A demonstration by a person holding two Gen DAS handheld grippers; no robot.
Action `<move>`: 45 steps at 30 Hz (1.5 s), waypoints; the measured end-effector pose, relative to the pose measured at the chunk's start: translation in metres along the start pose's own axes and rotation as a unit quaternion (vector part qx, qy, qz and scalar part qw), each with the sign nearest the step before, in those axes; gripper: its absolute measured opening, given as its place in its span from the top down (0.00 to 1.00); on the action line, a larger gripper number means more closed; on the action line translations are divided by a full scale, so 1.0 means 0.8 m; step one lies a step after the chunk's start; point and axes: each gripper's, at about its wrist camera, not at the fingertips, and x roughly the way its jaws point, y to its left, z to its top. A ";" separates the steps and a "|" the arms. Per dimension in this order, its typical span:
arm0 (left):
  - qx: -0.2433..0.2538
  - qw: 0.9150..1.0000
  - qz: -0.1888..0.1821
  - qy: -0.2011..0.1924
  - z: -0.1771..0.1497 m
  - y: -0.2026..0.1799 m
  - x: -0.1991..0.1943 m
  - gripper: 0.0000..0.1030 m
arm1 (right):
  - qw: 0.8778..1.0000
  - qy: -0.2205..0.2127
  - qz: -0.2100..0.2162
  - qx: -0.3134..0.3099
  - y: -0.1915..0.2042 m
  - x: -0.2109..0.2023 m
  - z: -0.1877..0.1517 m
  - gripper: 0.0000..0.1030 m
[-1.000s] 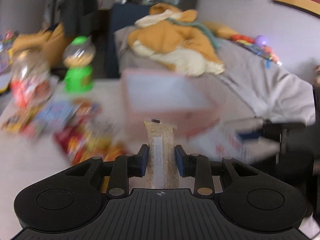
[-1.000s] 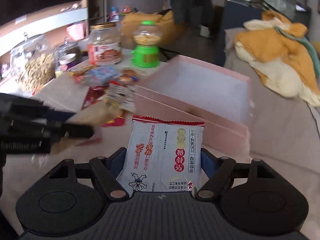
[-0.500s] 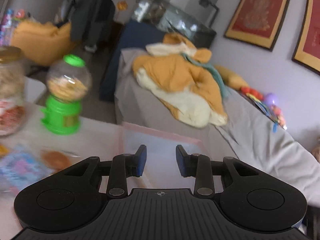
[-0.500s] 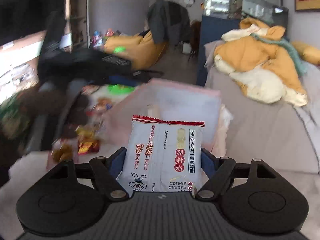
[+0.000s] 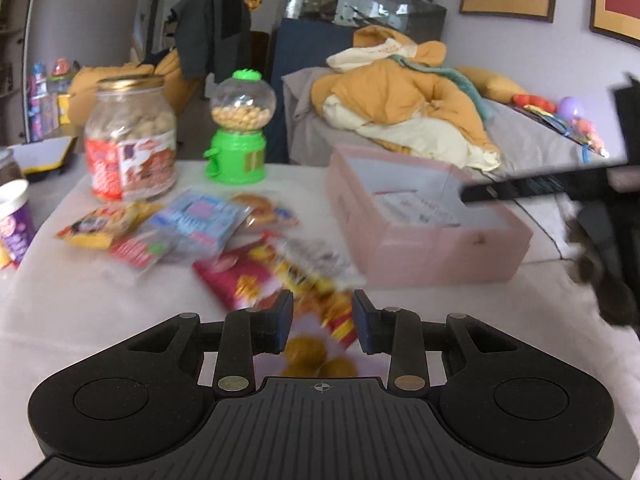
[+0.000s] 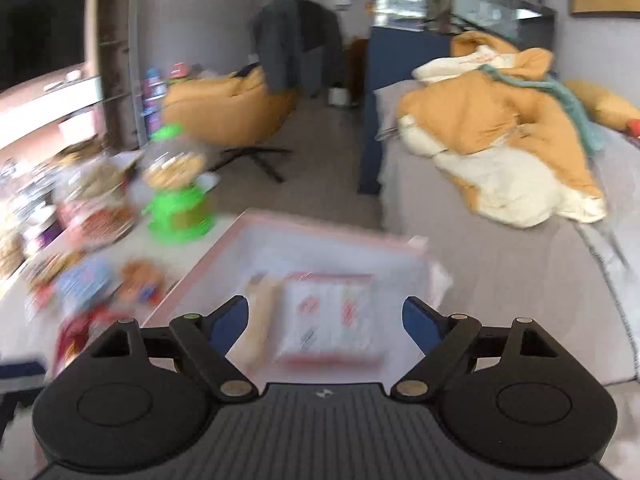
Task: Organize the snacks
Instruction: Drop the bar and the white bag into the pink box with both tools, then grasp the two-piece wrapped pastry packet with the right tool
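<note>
A pink box [image 5: 432,240] stands on the white table, right of a pile of snack packets. A white and red packet [image 6: 330,318] and a slim beige bar [image 6: 258,322] lie inside the box [image 6: 224,252]. My right gripper [image 6: 325,322] is open and empty, hovering above the box over the white packet. It shows as a dark shape at the right of the left wrist view [image 5: 560,188]. My left gripper [image 5: 322,320] is open and empty, low over a red and yellow snack bag [image 5: 280,284] at the near end of the pile.
Blue, yellow and red packets [image 5: 192,220] lie left of the box. A cookie jar [image 5: 130,140], a green candy dispenser [image 5: 238,128] and a purple cup [image 5: 14,220] stand behind them. A bed with an orange jacket [image 6: 492,136] lies past the table.
My left gripper dropped the beige bar into the box and swung back over the snack pile. My right gripper opened and released the white packet into the box.
</note>
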 end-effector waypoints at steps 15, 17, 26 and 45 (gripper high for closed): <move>-0.038 0.998 0.037 0.020 -0.012 0.029 0.003 0.65 | 0.995 0.051 0.084 -0.013 0.057 0.030 -0.059 0.17; -0.039 0.998 0.034 0.024 -0.013 0.032 0.005 0.65 | 0.994 0.061 0.094 0.004 0.060 0.045 -0.054 0.17; 0.003 0.999 -0.003 0.053 -0.025 0.011 0.011 0.65 | 0.972 0.109 0.198 0.065 0.126 0.091 -0.026 0.17; -0.030 0.996 -0.002 0.081 -0.024 0.000 -0.025 0.64 | 0.996 0.085 0.030 0.026 0.036 0.003 -0.116 0.44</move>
